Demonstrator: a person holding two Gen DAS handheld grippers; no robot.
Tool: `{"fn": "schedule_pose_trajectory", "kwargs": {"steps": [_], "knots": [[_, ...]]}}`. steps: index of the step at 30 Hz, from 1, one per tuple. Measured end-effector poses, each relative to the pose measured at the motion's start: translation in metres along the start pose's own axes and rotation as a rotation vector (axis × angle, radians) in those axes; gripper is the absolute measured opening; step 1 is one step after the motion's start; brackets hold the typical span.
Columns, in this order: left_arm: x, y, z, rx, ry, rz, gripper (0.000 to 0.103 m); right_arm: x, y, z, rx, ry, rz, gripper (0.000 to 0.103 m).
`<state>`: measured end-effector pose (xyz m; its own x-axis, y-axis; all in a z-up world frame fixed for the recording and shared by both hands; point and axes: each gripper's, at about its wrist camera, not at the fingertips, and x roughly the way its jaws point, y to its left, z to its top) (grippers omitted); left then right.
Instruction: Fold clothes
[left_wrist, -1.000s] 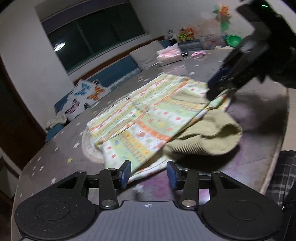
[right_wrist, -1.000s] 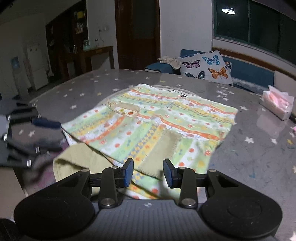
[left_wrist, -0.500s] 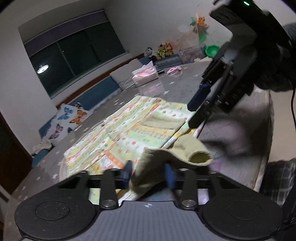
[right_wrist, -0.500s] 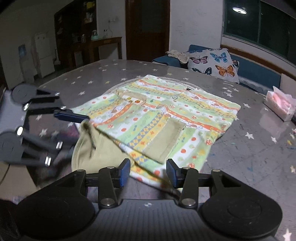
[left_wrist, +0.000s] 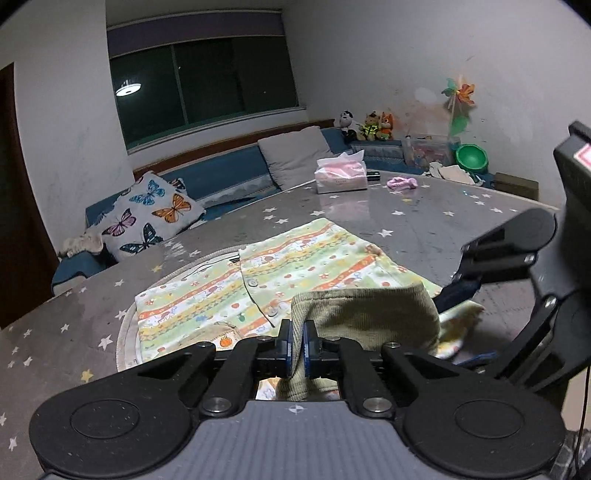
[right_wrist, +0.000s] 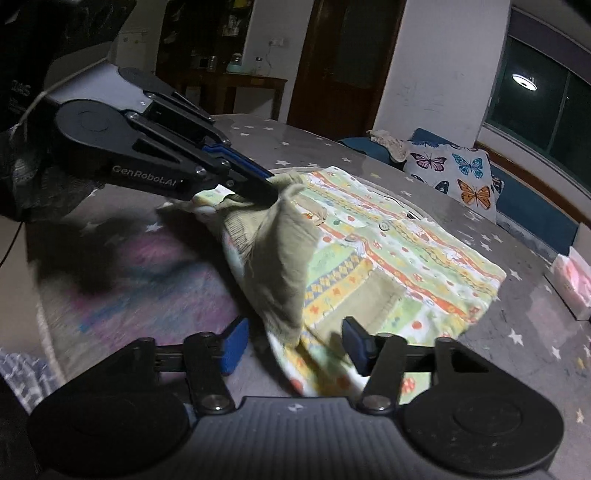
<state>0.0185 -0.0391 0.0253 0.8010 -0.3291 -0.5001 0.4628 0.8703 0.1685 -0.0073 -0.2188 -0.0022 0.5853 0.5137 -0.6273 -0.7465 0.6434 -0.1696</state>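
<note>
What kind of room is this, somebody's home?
Most likely a family living room: a blue sofa with a butterfly cushion, stuffed toys in the corner, and a tissue box on the star-patterned table.

- The left black hand-held gripper (left_wrist: 297, 349), with blue pads on its two fingers, has its jaws pressed nearly together — a fold of olive ribbed cloth (left_wrist: 364, 314) is pinched between the pads and lifted.
- Seen from the right wrist view, this left hand-held gripper (right_wrist: 267, 184) reaches in from the upper left, angled downward, its fingertips buried in the raised cloth (right_wrist: 280, 254).
- The right black hand-held gripper (right_wrist: 291, 345) has its blue-padded fingers spread wide apart — they straddle the hanging cloth without closing on it.
- In the left wrist view, the right hand-held gripper (left_wrist: 461, 325) comes in from the right edge, tilted toward the cloth.
</note>
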Motion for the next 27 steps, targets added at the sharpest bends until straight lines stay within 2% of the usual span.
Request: {"fn": "schedule_pose_trajectory", "kwargs": {"steps": [1,5,7,9,10,11,16,22,24,26,27], "knots": [[-0.001,0.001,-0.001,-0.003,0.004,-0.003,0.006,0.003,-0.004,0.002,0.029,0.006,0.009,0.032],[-0.011,0.005,-0.010,0.013,0.004,-0.001,0.011,0.008,-0.022,0.009,0.139,0.013,0.050,0.017],[-0.019,0.008,-0.018,0.019,0.009,0.007,0.017,0.007,-0.027,0.014,0.161,0.006,0.057,0.015],[-0.029,0.011,-0.029,0.029,0.014,0.027,0.030,0.006,-0.031,0.018,0.183,-0.001,0.063,0.014],[-0.034,0.012,-0.034,0.034,0.018,0.038,0.041,0.005,-0.034,0.021,0.194,-0.004,0.066,0.014],[-0.038,0.013,-0.039,0.043,0.023,0.050,0.045,0.005,-0.036,0.023,0.205,-0.008,0.070,0.014],[-0.046,0.014,-0.059,0.101,0.061,0.101,0.049,0.004,-0.045,0.033,0.253,-0.024,0.078,0.013],[-0.035,0.013,-0.071,0.205,0.085,0.173,0.049,0.003,-0.045,0.038,0.250,-0.037,0.053,0.012],[-0.031,0.014,-0.074,0.243,0.085,0.193,0.039,0.004,-0.043,0.037,0.247,-0.035,0.047,0.012],[-0.028,0.017,-0.075,0.255,0.090,0.197,0.016,0.003,-0.041,0.035,0.249,-0.039,0.037,0.011],[-0.029,0.018,-0.075,0.250,0.090,0.200,0.013,0.002,-0.040,0.034,0.250,-0.042,0.033,0.011]]}}
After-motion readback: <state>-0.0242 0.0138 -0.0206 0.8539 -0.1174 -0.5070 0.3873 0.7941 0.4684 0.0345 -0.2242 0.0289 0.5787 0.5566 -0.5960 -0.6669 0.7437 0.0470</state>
